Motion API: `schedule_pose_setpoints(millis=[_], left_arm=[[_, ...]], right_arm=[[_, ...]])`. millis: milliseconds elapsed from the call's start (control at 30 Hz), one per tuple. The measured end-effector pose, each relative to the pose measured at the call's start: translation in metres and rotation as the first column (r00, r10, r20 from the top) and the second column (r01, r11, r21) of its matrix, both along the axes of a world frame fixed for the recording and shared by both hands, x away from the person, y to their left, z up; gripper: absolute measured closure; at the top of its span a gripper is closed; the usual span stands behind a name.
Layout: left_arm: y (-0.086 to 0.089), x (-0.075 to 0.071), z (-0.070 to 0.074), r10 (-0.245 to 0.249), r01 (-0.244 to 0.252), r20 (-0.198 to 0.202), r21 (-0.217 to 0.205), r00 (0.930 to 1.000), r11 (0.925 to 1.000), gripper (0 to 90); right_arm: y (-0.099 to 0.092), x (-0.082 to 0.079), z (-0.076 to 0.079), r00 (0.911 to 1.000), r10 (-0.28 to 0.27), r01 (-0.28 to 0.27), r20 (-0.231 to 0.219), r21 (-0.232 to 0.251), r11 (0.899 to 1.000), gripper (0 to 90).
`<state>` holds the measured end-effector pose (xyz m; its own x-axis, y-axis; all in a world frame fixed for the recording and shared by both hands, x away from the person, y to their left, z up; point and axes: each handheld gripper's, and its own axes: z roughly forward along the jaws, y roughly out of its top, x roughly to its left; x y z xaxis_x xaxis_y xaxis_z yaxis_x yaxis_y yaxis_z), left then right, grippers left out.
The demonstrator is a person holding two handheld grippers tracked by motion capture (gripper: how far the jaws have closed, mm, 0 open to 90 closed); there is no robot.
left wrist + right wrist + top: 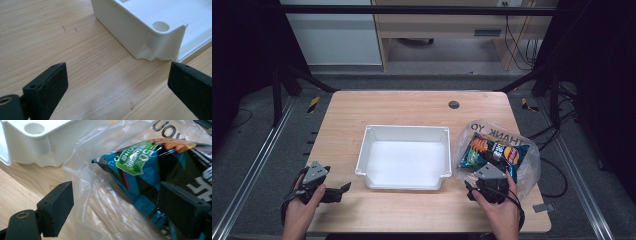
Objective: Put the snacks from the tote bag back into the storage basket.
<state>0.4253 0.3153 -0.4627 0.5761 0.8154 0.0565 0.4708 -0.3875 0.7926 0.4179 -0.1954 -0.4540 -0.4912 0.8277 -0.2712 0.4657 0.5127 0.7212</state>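
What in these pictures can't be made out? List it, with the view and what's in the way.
- Snack packets, high view: how many is unclear; the crinkled plastic bag covers them and they overlap.
- Bag lettering, high view: the end of its printed words is lost in a fold.
- Blue packet, right gripper view: cut off by the right edge and partly hidden behind a jaw.
- White bin, left gripper view: cut off by the top and right edges.

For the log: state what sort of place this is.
Likely a lab recording station: a bare wooden table inside a dark metal frame, floor rails, and cables by the wall.
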Motion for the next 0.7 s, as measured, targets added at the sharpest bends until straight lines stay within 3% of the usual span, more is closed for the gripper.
schedule_pose_setpoints(millis=[133,233,333,500,533,567,600,633,700], left_arm=[[0.001,0.0,0.0,0.008,-0.008,0.002,-0.007,1.0,0.9999,2.6],[0.001,0.0,0.0,0.008,-0.008,0.002,-0.005,1.0,1.0,2.7],[0.001,-0.001,0.0,0.004,-0.004,0.007,0.0,1.0,1.0,2.8],[0.002,-0.003,0.0,0.001,-0.001,0.009,-0.001,1.0,1.0,2.8],[0.002,-0.003,0.0,0.002,-0.002,0.007,-0.005,1.0,1.0,2.8],[0.002,-0.003,0.0,0.002,-0.002,0.007,-0.005,1.0,1.0,2.8],[0.002,-0.003,0.0,0.002,-0.002,0.004,-0.008,1.0,1.0,2.8],[0.002,-0.003,0.0,0.002,-0.002,0.004,-0.008,1.0,1.0,2.8],[0.004,-0.003,0.0,0.01,-0.01,0.001,-0.007,1.0,0.9999,2.8]], right_arm=[[-0.004,0.006,0.017,0.9992,0.035,-0.036,-0.021,-0.043,0.998,14.5],[-0.006,0.01,0.026,0.9987,0.043,-0.045,-0.026,-0.046,0.998,14.5],[-0.009,0.017,0.038,0.9936,0.075,-0.078,-0.085,-0.04,0.996,14.5],[-0.012,0.022,0.052,0.9888,0.101,-0.108,-0.11,-0.062,0.992,14.6],[-0.012,0.025,0.058,0.9818,0.123,-0.134,-0.145,-0.073,0.988,14.8],[-0.012,0.025,0.058,0.9818,0.123,-0.134,-0.145,-0.073,0.988,14.8],[-0.013,0.027,0.063,0.9739,0.15,-0.169,-0.171,-0.107,0.98,14.8],[-0.013,0.027,0.063,0.9739,0.15,-0.169,-0.171,-0.107,0.98,14.8],[-0.013,0.03,0.067,0.9641,0.169,-0.198,-0.205,-0.129,0.972,14.5]])
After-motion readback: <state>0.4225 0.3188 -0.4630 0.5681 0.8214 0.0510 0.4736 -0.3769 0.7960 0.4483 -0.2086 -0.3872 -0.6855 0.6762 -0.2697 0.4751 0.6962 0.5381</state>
